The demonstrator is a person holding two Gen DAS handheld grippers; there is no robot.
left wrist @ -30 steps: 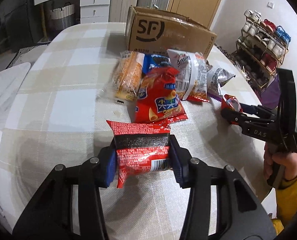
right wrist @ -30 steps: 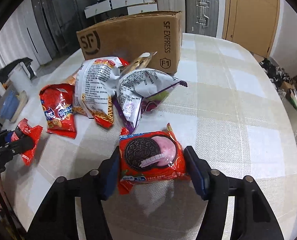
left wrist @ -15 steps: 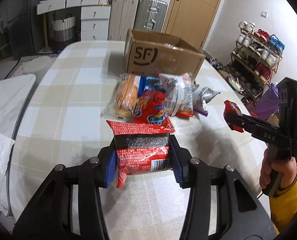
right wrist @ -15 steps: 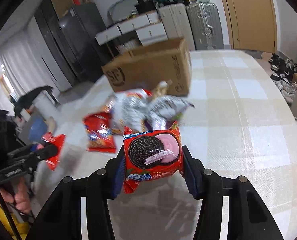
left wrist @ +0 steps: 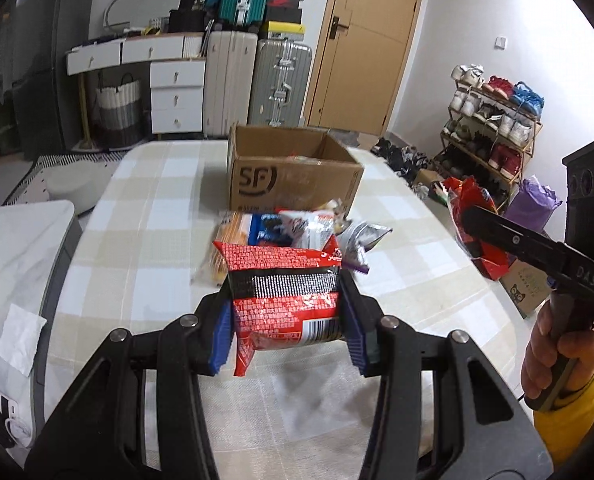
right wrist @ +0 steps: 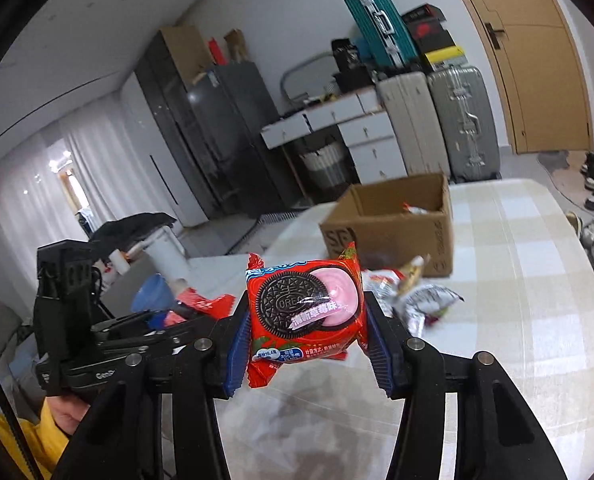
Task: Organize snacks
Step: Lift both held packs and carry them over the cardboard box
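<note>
Box [left wrist: 293,176] lies straight ahead past the snack pile [left wrist: 297,232]; left tool [left wrist: 287,316] pinches a red packet [left wrist: 285,292], right tool [right wrist: 309,340] a cookie packet [right wrist: 305,312], both raised off the bench [left wrist: 137,240].

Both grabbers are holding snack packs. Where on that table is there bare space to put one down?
The checked table lies bare left of the cardboard box and the snack pile. It is bare again to the right of both, toward the edge. It is crowded directly in front of the box, where the loose packs overlap.
</note>
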